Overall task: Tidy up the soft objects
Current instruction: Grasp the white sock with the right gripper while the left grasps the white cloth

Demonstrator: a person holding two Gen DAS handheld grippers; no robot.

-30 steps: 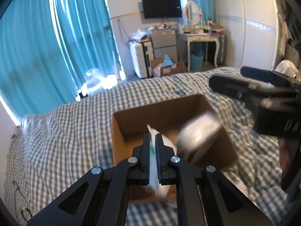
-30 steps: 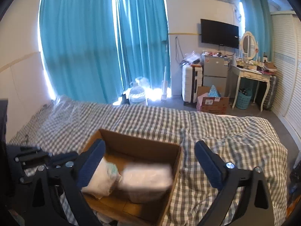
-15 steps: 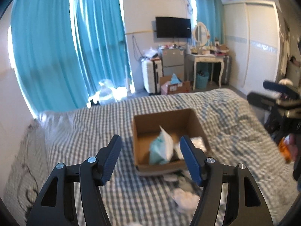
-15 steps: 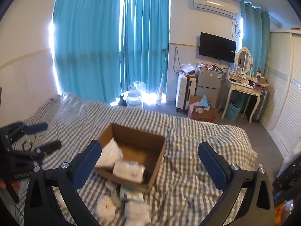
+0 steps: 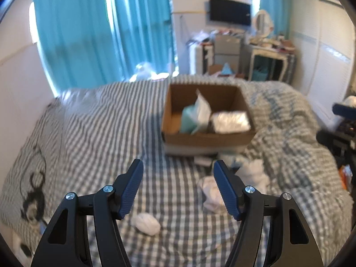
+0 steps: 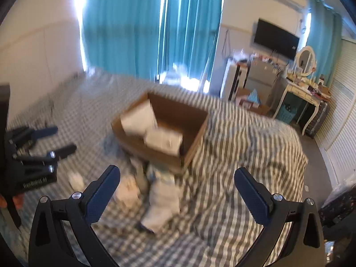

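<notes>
Black two-finger left gripper (image 5: 176, 169), blue ribbed fingers (image 5: 131, 187), silver screws, matching right gripper (image 6: 176, 178)

A second ago the left tool (image 5: 176, 173) was clamped on a white-and-teal packet (image 5: 195, 115) over the cardboard box (image 5: 207, 138); now its jaws stand wide apart and empty, and the packet leans inside the box beside a silvery pack (image 5: 230, 122). That pack, a falling blur then, now lies flat in the box. Both tools have drawn back from the box; the right tool (image 6: 176, 179) now looks over what seem to be loose white bundles (image 6: 162, 202) on the bed (image 6: 244, 138), though blur hides detail.
</notes>
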